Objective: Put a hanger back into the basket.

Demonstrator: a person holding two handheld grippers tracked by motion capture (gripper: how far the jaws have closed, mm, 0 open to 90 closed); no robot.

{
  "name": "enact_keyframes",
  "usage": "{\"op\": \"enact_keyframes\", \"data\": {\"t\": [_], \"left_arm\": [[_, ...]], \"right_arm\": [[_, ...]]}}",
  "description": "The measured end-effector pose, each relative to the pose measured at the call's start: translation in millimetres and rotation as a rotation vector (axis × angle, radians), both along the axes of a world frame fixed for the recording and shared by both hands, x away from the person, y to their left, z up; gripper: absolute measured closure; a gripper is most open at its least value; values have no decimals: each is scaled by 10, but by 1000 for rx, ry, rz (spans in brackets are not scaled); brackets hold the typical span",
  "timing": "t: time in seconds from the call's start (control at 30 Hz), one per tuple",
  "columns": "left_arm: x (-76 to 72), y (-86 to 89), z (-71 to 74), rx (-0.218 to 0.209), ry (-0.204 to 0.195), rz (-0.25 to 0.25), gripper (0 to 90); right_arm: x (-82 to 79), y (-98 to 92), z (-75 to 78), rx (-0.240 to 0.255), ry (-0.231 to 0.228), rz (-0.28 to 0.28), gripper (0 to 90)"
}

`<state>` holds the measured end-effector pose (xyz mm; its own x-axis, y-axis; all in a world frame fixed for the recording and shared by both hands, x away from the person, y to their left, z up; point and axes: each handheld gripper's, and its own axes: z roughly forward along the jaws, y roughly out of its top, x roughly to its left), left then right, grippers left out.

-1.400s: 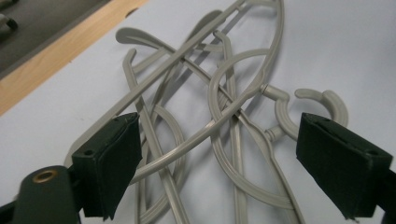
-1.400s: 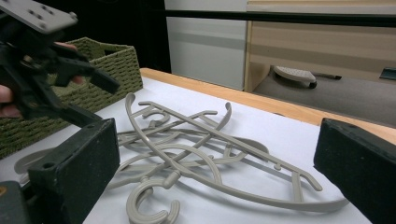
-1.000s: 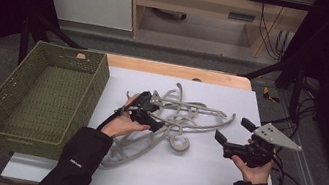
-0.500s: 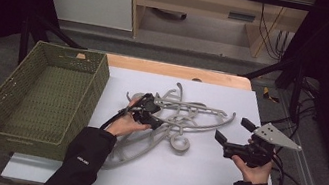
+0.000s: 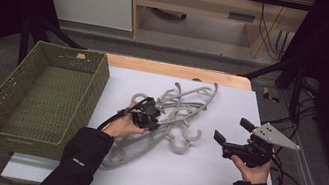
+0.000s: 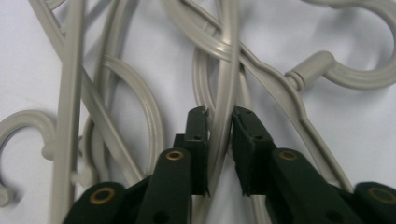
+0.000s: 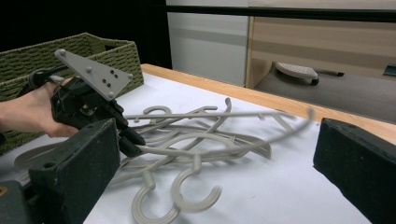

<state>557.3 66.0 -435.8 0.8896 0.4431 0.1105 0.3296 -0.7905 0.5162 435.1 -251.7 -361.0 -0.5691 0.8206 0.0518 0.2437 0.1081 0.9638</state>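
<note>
A tangle of several grey plastic hangers (image 5: 176, 117) lies in the middle of the white table. My left gripper (image 5: 155, 121) reaches into the pile from its left side. Its jaws have just been closing and now pinch one thin hanger bar (image 6: 219, 126) between the pads, so my left gripper (image 6: 219, 116) is shut on that hanger. From the right gripper view, the left gripper (image 7: 133, 140) bites the pile (image 7: 196, 135) at its left end. My right gripper (image 5: 233, 130) rests to the right of the pile, apart from it, jaws wide open with nothing gripped.
A green woven basket (image 5: 98, 81) stands on the table's left, with nothing in it, close to my left arm. White table surface (image 5: 198, 179) lies bare in front of the pile. A wooden strip (image 5: 176, 70) runs along the far edge.
The left gripper's jaws have closed onto a hanger bar in the pile. The left hand shifted slightly. The right hand and its gripper have not moved.
</note>
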Motion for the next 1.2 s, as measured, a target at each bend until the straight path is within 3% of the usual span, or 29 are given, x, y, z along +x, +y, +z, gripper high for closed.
{"op": "enact_keyframes", "data": {"t": [0.13,0.3,0.43,0.63,0.93,1.2], "left_arm": [[-5,-14,-2,2,1,4,784],[28,-29,-20,-18,43,19,730],[44,-67,-14,-18,100,56,789],[64,-58,-6,-28,129,88,815],[-41,-75,75,-30,90,78,823],[-168,-31,251,-90,34,54,825]], "right_arm": [[2,6,-3,1,2,1,8],[3,5,-3,1,2,2,8],[2,5,-1,3,0,3,8],[-1,2,1,2,-1,5,9],[0,3,0,4,-3,3,10],[-1,2,-1,2,-3,3,11]]}}
